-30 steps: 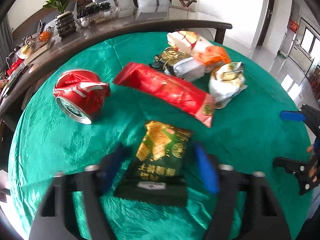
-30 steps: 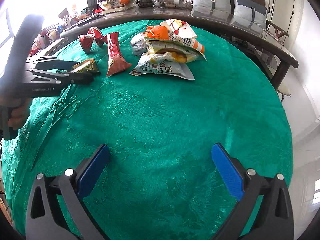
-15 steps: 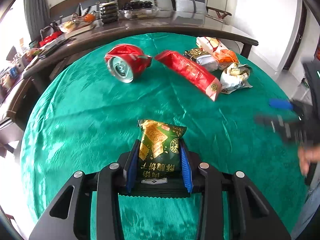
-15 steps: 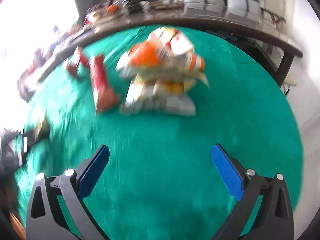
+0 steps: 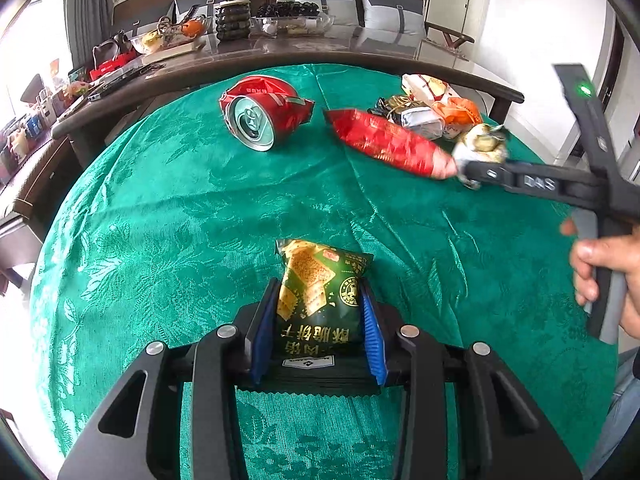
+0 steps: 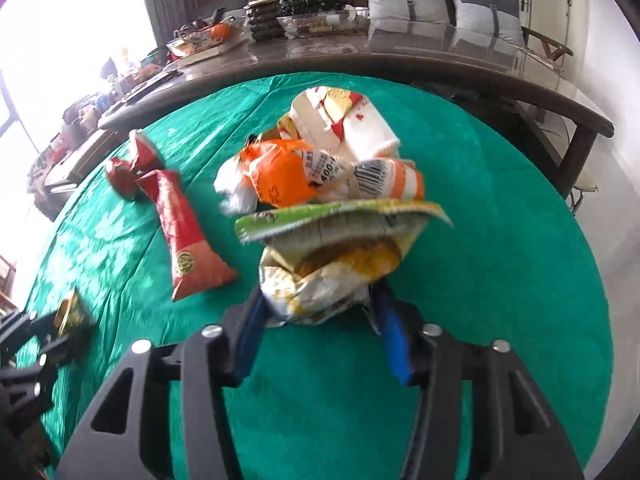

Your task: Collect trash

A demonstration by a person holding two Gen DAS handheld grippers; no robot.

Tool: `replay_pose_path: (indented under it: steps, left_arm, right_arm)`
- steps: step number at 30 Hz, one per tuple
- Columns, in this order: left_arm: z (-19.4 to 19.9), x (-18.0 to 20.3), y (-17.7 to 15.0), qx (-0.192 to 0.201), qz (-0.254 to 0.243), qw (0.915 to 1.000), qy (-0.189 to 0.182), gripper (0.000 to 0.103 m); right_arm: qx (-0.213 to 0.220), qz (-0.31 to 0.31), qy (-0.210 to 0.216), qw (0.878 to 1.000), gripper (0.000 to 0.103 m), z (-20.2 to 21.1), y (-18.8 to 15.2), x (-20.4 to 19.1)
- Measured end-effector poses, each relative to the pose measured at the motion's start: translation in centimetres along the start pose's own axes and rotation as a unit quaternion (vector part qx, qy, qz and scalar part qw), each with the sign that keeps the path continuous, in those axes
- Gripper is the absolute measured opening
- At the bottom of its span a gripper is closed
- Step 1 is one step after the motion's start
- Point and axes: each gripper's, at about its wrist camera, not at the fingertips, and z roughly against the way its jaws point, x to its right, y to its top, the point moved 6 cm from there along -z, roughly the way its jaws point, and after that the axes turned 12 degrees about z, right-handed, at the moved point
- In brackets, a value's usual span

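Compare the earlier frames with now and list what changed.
The left gripper closed on the green biscuit packet. The right gripper crossed to the wrapper pile, its jaws just closing around the yellow wrapper. The crushed can and red packet stayed put.

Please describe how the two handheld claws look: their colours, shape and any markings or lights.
Both claws are matte black plastic frames with triangular cut-outs and round silver bolts. The left claw and right claw each carry two blue ribbed pads. Seen from the side in the left view, the right one shows a small green light, raised lettering, and a grey-black handle.
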Motion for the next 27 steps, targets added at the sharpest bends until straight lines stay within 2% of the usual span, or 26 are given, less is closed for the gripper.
replay_pose_path:
  steps: [8,9,10,11,13,14,15,16,18,21,24,27]
  left_arm:
    - [0.8,0.4,-0.5,-0.006,0.031,0.9993,-0.022,0.038]
    - [0.9,0.7,-0.6,-0.004,0.029,0.9993,-0.022,0.039]
    - [0.9,1.1,-0.7,-0.001,0.023,0.9996,-0.019,0.039]
    - [0.9,1.5,-0.8,0.001,0.016,0.9997,-0.016,0.039]
    - [0.8,2.2,-1.0,0.007,0.0,1.0,0.0,0.046]
    - [0.8,2.3,-1.1,0.01,-0.008,0.9999,0.01,0.064]
    - [0.9,2.4,-1.1,0.014,-0.015,0.9997,0.015,0.075]
    - [1.0,2.5,-1.0,0.018,-0.022,0.9994,0.017,0.078]
    - [1.1,2.3,-1.0,0.018,-0.035,0.9989,0.027,0.091]
    - [0.6,1.6,-1.3,0.006,-0.047,0.9979,0.044,0.092]
    - [0.2,0.6,-1.4,-0.011,-0.023,0.9994,0.025,0.094]
    - [-0.1,0.1,-1.4,-0.021,-0.002,0.9997,0.011,0.098]
  right_arm:
    - [-0.008,0.092,0.063,0.994,0.048,4.9,-5.9,-2.8]
    - [-0.006,0.092,0.061,0.994,0.056,5.1,-6.3,-3.0]
    - [-0.001,0.088,0.054,0.995,0.069,5.3,-6.4,-3.0]
    - [0.004,0.083,0.048,0.995,0.074,5.2,-6.4,-3.0]
    - [0.005,0.076,0.038,0.996,0.081,4.8,-6.0,-3.1]
    - [0.002,0.071,0.036,0.997,0.083,4.4,-5.8,-3.2]
    - [-0.002,0.066,0.036,0.997,0.086,4.2,-5.8,-3.2]
    - [-0.007,0.06,0.037,0.997,0.088,3.9,-5.8,-3.3]
    - [-0.009,0.065,0.035,0.997,0.091,3.7,-5.8,-3.5]
    - [-0.016,0.078,0.028,0.996,0.095,3.7,-6.2,-3.5]
    - [-0.025,0.094,0.014,0.995,0.098,3.6,-6.5,-3.9]
    - [-0.025,0.091,0.019,0.995,0.099,3.6,-6.7,-3.8]
